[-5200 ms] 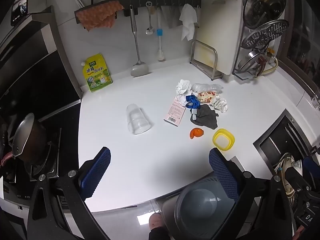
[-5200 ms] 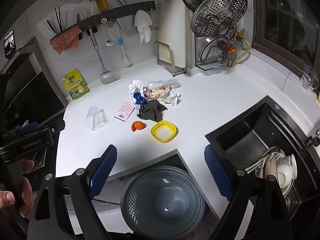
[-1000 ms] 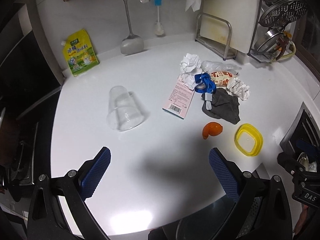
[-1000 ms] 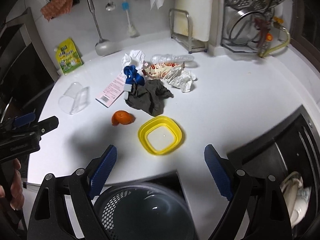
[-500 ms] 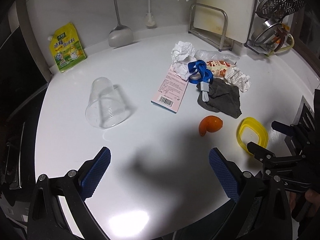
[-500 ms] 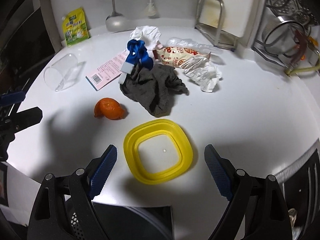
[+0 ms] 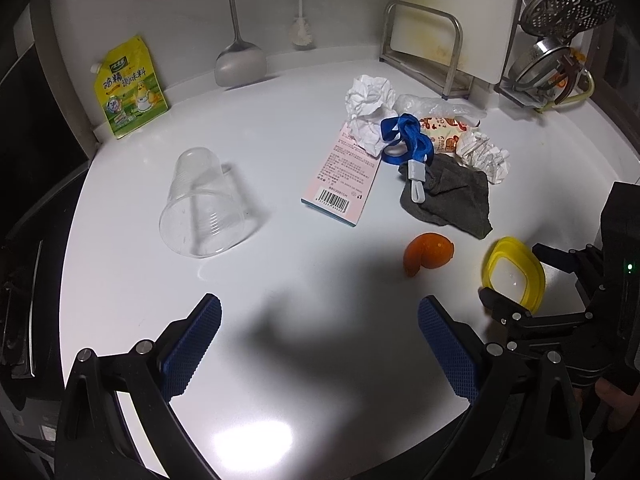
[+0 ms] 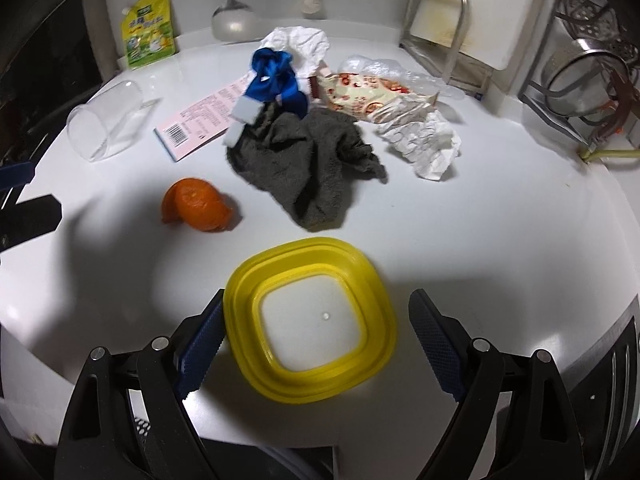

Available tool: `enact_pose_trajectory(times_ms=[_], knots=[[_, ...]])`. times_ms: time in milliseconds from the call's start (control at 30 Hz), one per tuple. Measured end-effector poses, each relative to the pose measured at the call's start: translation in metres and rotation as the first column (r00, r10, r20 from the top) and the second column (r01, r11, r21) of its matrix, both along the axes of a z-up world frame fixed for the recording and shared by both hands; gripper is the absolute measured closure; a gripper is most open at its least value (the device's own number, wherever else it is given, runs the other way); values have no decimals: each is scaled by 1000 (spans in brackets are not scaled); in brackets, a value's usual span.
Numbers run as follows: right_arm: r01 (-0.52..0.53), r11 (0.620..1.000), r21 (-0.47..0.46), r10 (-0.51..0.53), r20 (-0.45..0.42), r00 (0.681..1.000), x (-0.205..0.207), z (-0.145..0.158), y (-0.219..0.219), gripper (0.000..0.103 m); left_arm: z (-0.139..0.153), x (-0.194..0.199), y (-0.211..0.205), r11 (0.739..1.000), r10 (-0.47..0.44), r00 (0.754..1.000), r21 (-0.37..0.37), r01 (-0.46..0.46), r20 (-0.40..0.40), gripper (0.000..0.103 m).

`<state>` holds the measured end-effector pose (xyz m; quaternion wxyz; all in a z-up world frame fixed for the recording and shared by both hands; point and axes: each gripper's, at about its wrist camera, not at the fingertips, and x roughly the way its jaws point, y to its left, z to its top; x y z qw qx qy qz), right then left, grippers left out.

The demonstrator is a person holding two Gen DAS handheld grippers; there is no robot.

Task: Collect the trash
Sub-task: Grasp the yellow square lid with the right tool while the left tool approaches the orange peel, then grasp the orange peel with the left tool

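A yellow square container lies on the white counter between the open fingers of my right gripper; it also shows in the left wrist view. Orange peel, a grey rag, a blue lanyard, a pink box, a snack wrapper, crumpled paper and a clear plastic cup lie beyond. My left gripper is open and empty above bare counter.
A yellow seasoning pouch leans on the back wall. A cutting board rack and a pot rack stand at the back right. The sink edge is at the right. A grey bin sits below the counter's front edge.
Both grippers have moved forward and lower over the counter. My right gripper now straddles the yellow container. Both stay open.
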<state>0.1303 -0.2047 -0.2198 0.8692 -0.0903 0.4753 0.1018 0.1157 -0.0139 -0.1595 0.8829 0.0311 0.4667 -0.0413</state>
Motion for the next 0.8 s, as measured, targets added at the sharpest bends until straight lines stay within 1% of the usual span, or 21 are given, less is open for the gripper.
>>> enact_pose_trajectory(times_ms=[133, 233, 300, 333, 400, 500, 633, 700, 800], knots=[[-19, 1000, 14, 19, 8, 1000, -4, -1, 0, 18, -3, 3, -5, 1000, -12, 1000, -11, 12, 10, 6], [-39, 998, 56, 40, -11, 999, -2, -2, 2, 19, -6, 5, -7, 999, -18, 1000, -33, 18, 13, 6], [-48, 997, 61, 48, -4, 999, -1, -2, 5, 23, -8, 6, -9, 999, -18, 1000, -44, 19, 11, 6], [-50, 997, 64, 50, 3, 999, -1, -1, 5, 29, -10, 7, -10, 999, -18, 1000, -48, 19, 8, 6], [-49, 996, 70, 49, 2, 999, 0, 0, 5, 29, -12, 7, -11, 998, -19, 1000, -60, 20, 8, 6], [-40, 994, 105, 40, 1, 999, 0, 1, 0, 31, -14, 10, -13, 997, -20, 1000, -73, 21, 3, 6], [35, 991, 129, -37, 11, 999, -6, 8, -16, 31, -18, 15, -19, 997, -23, 1000, -76, 23, 5, 6], [87, 984, 157, -91, 16, 996, -13, 13, -28, 31, -21, 18, -25, 997, -22, 1000, -73, 22, 9, 6], [174, 963, 205, -180, 14, 984, -26, 22, -48, 31, -27, 24, -38, 998, -26, 1000, -65, 26, 9, 6]])
